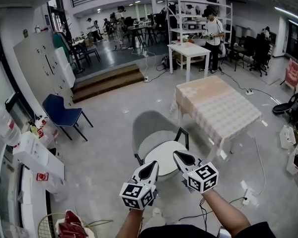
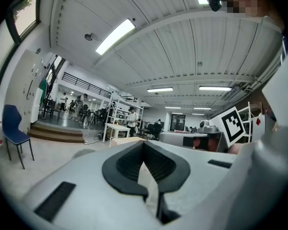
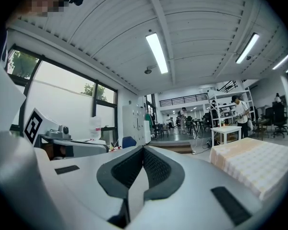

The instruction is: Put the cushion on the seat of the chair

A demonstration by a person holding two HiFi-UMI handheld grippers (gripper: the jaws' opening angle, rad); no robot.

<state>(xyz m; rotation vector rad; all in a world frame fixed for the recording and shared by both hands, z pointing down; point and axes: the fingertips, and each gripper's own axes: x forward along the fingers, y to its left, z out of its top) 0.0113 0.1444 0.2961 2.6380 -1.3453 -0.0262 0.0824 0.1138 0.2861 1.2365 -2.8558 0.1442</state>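
Note:
A grey chair [image 1: 148,124] with a pale seat [image 1: 153,139] stands in the middle of the floor, its back towards the far side. A round white cushion [image 1: 163,158] hovers over the seat's near part. My left gripper [image 1: 151,166] is shut on the cushion's near left edge, and my right gripper [image 1: 181,156] is shut on its near right edge. In the left gripper view the left gripper [image 2: 145,150] pinches a thin pale layer of the cushion [image 2: 149,181]. The right gripper view shows the right gripper [image 3: 143,152] closed on the same pale cushion [image 3: 134,191].
A table with a checked cloth [image 1: 219,108] stands right of the chair, a blue chair [image 1: 61,114] to the left. White boxes [image 1: 36,156] line the left wall. Steps [image 1: 107,80], a white table [image 1: 189,49] and a person [image 1: 212,32] are farther off. Cables [image 1: 246,197] lie at the right.

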